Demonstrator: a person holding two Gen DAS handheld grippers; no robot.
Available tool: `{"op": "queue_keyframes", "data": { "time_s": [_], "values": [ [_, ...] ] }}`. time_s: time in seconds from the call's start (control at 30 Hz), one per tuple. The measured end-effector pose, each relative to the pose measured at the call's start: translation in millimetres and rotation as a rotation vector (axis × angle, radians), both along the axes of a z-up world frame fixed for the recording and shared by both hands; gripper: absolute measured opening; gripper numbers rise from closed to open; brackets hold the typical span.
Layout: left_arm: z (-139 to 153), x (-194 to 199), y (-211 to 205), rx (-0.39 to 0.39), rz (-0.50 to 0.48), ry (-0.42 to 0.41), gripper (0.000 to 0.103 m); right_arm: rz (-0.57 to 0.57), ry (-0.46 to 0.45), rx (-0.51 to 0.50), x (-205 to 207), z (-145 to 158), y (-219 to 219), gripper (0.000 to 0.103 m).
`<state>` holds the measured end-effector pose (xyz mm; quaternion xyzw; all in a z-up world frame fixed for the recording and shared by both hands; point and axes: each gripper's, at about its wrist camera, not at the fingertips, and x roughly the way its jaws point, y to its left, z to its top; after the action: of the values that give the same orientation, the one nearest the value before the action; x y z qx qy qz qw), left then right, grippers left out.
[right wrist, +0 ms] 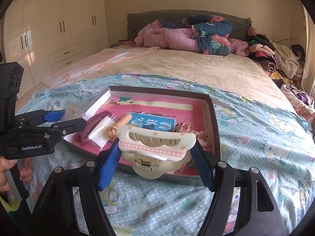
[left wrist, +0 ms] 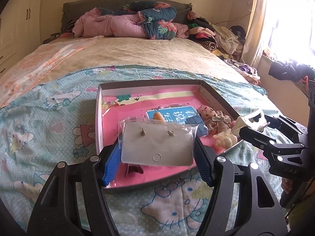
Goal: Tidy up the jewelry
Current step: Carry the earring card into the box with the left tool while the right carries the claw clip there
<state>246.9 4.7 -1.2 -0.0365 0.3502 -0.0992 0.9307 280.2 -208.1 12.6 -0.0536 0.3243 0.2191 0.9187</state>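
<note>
The left claw (left wrist: 157,153) stands about half open, its blue pads (left wrist: 112,163) pressed on the two short edges of a clear plastic sleeve holding a white earring card (left wrist: 157,147) with two small studs (left wrist: 142,132) pinned through it. The card hangs above the near part of an open shallow box (left wrist: 100,98).

The right claw (right wrist: 155,157) is likewise about half open and clamped on a cream hair clip (right wrist: 155,147) with a pink checked band and a visible spring, held above the box's near rim (right wrist: 212,118).

The box has a pink lining and lies on a pale blue cartoon-print blanket (left wrist: 49,118) at the foot of a bed (right wrist: 187,66). Inside it lie a blue pouch with white characters (right wrist: 151,123), a dark red hair tie (right wrist: 92,125) and some pale floral pieces (left wrist: 214,118).

Farther up the bed are rumpled pink and floral quilts (right wrist: 196,35) and a heap of clothes (right wrist: 275,59). Cream wardrobes (right wrist: 59,23) fill the left wall; a bright curtained window (left wrist: 285,19) lies to the right.
</note>
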Motion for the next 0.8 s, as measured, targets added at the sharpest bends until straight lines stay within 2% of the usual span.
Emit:
{"op": "queue_keyframes", "data": {
  "time_s": [0.47,0.8],
  "values": [
    [-19.4,27.6,-14.6,0.022,-0.009,0.038,0.057,-0.067,0.018,-0.019,56.0,-11.4,-6.5,0.068],
    [-33.6,35.4,-17.6,0.035,-0.010,0.063,0.057,-0.065,0.050,-0.044,76.6,-25.9,0.3,0.068]
  ]
}}
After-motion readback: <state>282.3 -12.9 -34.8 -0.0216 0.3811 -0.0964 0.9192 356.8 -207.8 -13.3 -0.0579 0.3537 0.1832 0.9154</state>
